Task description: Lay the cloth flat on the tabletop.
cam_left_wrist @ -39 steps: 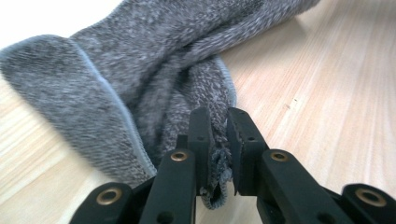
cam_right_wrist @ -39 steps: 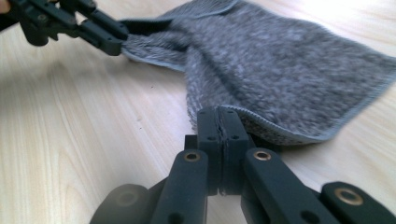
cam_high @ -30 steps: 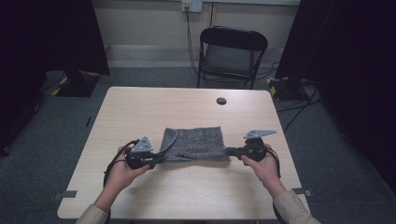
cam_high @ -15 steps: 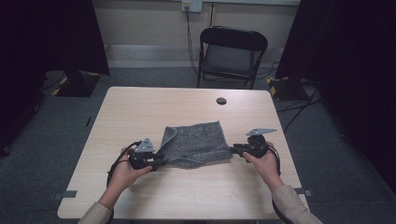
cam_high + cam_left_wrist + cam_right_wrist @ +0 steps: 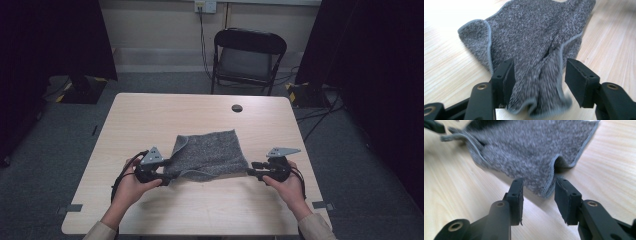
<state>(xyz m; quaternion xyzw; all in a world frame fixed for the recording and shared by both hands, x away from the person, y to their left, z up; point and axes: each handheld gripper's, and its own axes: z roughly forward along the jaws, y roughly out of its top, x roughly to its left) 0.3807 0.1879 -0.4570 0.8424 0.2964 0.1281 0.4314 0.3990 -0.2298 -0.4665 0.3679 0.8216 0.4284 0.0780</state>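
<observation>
Left claw [image 5: 167, 176]: at 8 o'clock on the worktop [image 5: 150, 115], jaws spread and just been opening; the cloth's near-left corner lies loose between them, so the grip looks released to let the fold settle.
Grey cloth [image 5: 207, 154]: folded, lying flat at the worktop's centre, its near edge toward 6 o'clock, a small flap turned over at its 10 o'clock corner.
Right claw [image 5: 254, 171]: at 4 o'clock, jaws spread and just been opening; the near-right corner [image 5: 547, 187] sits between the pads, untouched, likely just let go.
Black disc [image 5: 237, 108]: at 1 o'clock, well apart.
</observation>
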